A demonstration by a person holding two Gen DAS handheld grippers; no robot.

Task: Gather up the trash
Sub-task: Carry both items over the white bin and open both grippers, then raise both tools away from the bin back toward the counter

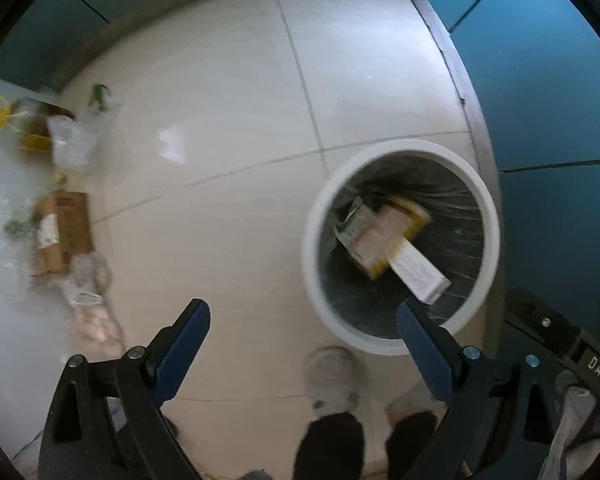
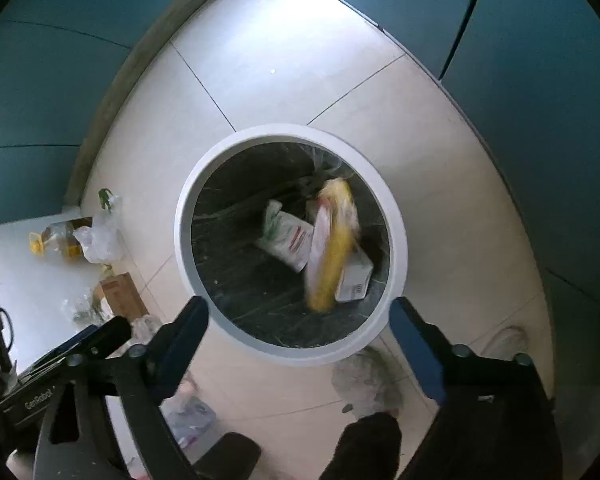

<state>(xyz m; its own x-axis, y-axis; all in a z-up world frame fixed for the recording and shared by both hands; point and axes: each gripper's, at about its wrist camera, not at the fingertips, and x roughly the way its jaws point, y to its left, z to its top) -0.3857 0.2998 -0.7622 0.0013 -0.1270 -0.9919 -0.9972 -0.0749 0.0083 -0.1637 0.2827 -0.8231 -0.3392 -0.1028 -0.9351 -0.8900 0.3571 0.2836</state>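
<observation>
A white round bin (image 1: 314, 216) with a dark liner stands on the tiled floor; it also shows in the right wrist view (image 2: 396, 248). Inside lie a green-white carton (image 2: 286, 236), a white box (image 2: 356, 278) and a blurred yellow packet (image 2: 334, 248). My right gripper (image 2: 298, 320) is open and empty right above the bin's near rim. My left gripper (image 1: 304, 324) is open and empty, left of the bin. More trash lies on a white table (image 1: 4, 184): a brown cardboard box (image 1: 62, 232), an oil bottle (image 1: 28, 128) and clear plastic bags (image 1: 74, 140).
Blue cabinet walls (image 1: 540, 80) close in the corner behind the bin. The person's shoes (image 1: 332, 376) stand on the floor just before the bin. Crumpled wrappers (image 1: 88, 300) lie at the table's near edge. A black device (image 2: 40, 392) sits on the table.
</observation>
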